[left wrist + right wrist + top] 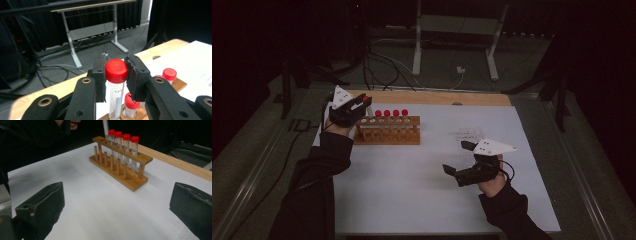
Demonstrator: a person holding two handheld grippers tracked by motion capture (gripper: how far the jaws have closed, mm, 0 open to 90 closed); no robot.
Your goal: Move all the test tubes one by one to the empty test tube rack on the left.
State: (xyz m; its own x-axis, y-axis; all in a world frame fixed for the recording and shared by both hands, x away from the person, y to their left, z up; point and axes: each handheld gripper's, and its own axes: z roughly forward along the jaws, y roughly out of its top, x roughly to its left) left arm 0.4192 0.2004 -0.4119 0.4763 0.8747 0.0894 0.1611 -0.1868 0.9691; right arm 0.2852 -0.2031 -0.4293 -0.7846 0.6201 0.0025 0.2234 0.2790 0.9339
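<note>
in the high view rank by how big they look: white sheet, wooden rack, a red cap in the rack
1. White sheet, largest by far.
2. Wooden rack.
3. Red cap, smallest; the four caps in the rack look alike.

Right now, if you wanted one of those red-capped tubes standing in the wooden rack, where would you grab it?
Probably by the red cap, coming from above. Each racked tube stands upright, its body fenced in by the rack; just the cap pokes clear. The left gripper grips its tube there.
</note>
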